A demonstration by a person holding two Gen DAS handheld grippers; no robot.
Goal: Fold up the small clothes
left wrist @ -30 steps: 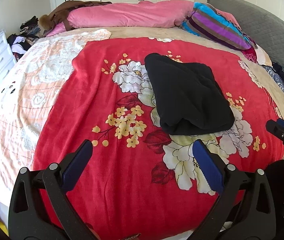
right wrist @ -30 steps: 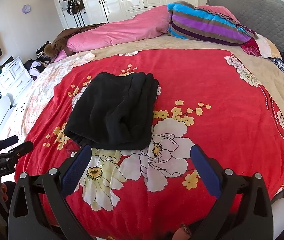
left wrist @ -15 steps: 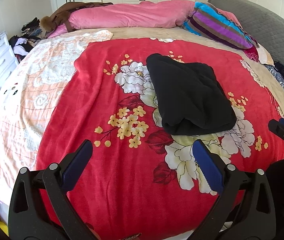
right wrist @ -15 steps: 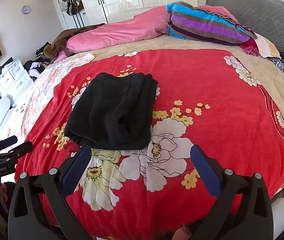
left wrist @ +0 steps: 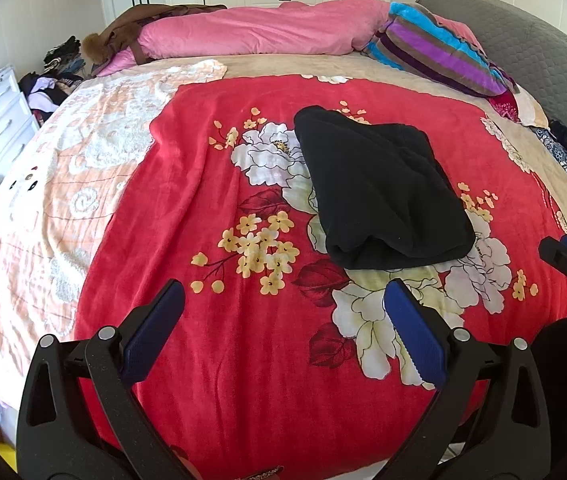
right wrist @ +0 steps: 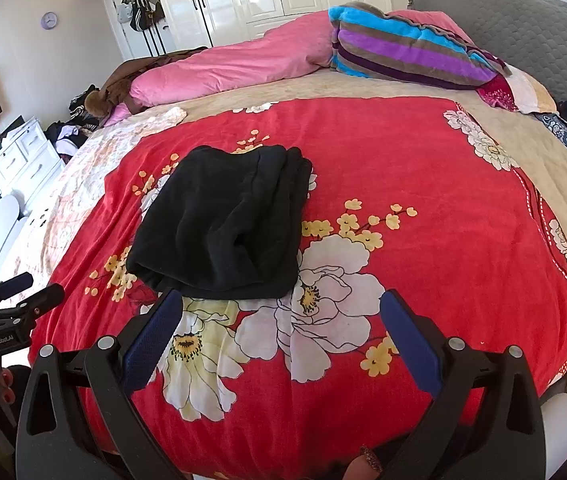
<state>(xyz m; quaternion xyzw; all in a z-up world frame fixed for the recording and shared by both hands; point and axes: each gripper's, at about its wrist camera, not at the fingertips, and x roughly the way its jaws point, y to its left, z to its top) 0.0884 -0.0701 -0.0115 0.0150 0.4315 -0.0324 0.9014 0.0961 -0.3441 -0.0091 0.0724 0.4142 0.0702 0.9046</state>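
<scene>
Left wrist view: your left gripper hangs spread wide over bare red floral blanket, pinching nothing. Folded black garment lies ahead and to the right, its rolled near edge just beyond the right-hand pad, not touching it. Open blanket runs left to the peach quilt. Your right gripper, seen in its own view, is likewise spread and empty. Garment sits ahead-left, its near edge just beside the left-hand pad; contact cannot be told. Wide clear red blanket lies to the right. Pink duvet and striped pillow line the far edge, well apart from the garment.
</scene>
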